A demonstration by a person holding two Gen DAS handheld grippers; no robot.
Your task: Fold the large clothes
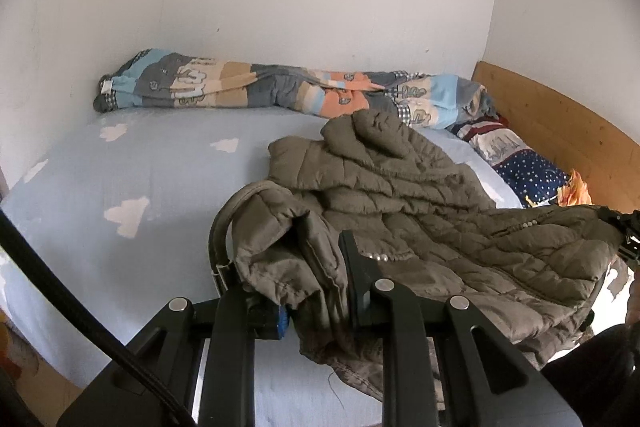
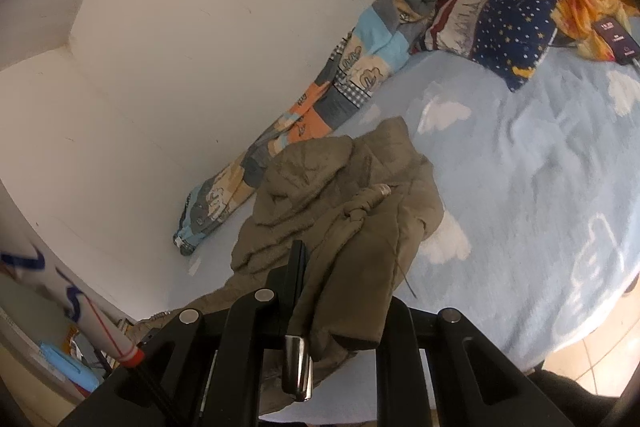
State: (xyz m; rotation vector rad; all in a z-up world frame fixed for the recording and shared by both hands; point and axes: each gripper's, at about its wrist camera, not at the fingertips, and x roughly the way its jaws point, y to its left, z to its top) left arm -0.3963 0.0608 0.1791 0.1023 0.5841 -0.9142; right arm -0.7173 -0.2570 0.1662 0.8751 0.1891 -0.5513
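An olive quilted puffer jacket (image 1: 420,203) lies crumpled on the light blue bed sheet (image 1: 132,163), its hood toward the wall. My left gripper (image 1: 320,279) is shut on a fold of the jacket's near edge, beside its dark ribbed cuff (image 1: 218,231). In the right wrist view, my right gripper (image 2: 332,283) is shut on another part of the jacket (image 2: 340,195), which drapes over the fingers and hides one of them. The right gripper also shows at the far right of the left wrist view (image 1: 628,235), holding the jacket's edge up.
A rolled patchwork quilt (image 1: 280,89) lies along the white wall. A star-patterned pillow (image 2: 512,23), orange cloth (image 2: 588,3) and a dark phone (image 2: 616,37) sit by the wooden headboard (image 1: 560,131). The bed's edge and tiled floor (image 2: 592,355) are at the right.
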